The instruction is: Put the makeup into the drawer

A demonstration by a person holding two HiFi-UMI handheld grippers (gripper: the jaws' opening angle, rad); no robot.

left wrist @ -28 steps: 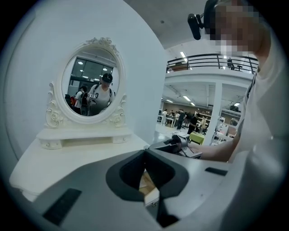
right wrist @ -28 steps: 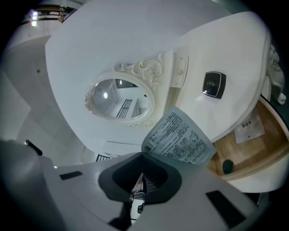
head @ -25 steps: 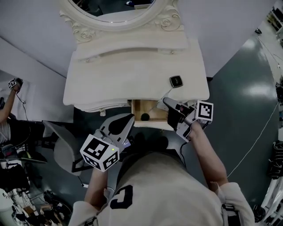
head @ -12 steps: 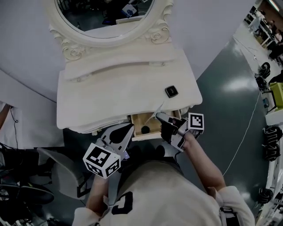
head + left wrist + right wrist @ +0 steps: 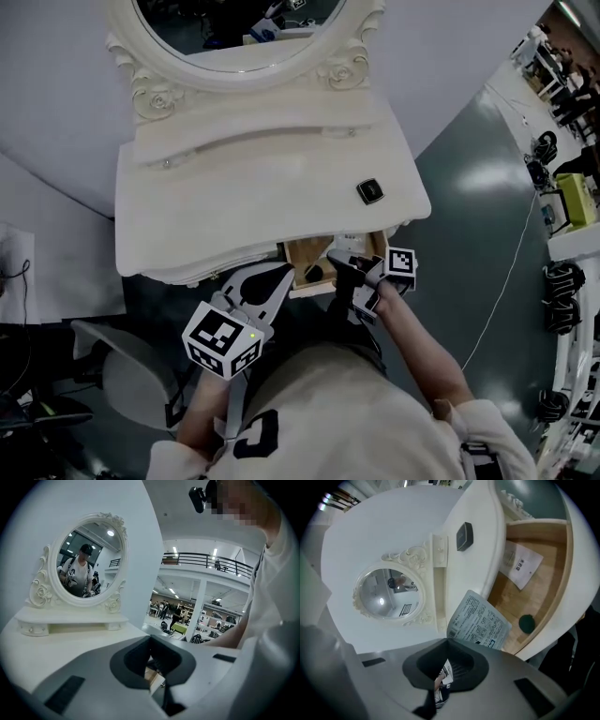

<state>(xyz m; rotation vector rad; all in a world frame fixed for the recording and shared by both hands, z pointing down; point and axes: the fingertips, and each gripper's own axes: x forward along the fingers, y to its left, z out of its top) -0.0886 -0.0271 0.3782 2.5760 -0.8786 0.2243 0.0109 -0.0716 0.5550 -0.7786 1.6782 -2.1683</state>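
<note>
My right gripper (image 5: 447, 641) is shut on a flat printed makeup sachet (image 5: 479, 620), which sticks out past the jaws over the open wooden drawer (image 5: 543, 559). In the head view the right gripper (image 5: 337, 260) hovers at the drawer's (image 5: 302, 253) front right corner. A white sachet (image 5: 521, 564) and a dark round item (image 5: 527, 623) lie inside the drawer. A black square compact (image 5: 370, 191) rests on the tabletop behind the drawer. The left gripper (image 5: 279, 274) sits left of the drawer front, its jaws together with nothing in them (image 5: 151, 639).
The white vanity (image 5: 216, 197) carries an oval mirror (image 5: 234, 28) with a small shelf under it. A grey chair (image 5: 131, 375) stands at the lower left. The wall is right behind the mirror. My torso fills the bottom of the head view.
The right gripper has sunk from tabletop height toward the drawer opening, rolling a little, with the sachet still held. The left gripper has drifted slightly toward the drawer front.
</note>
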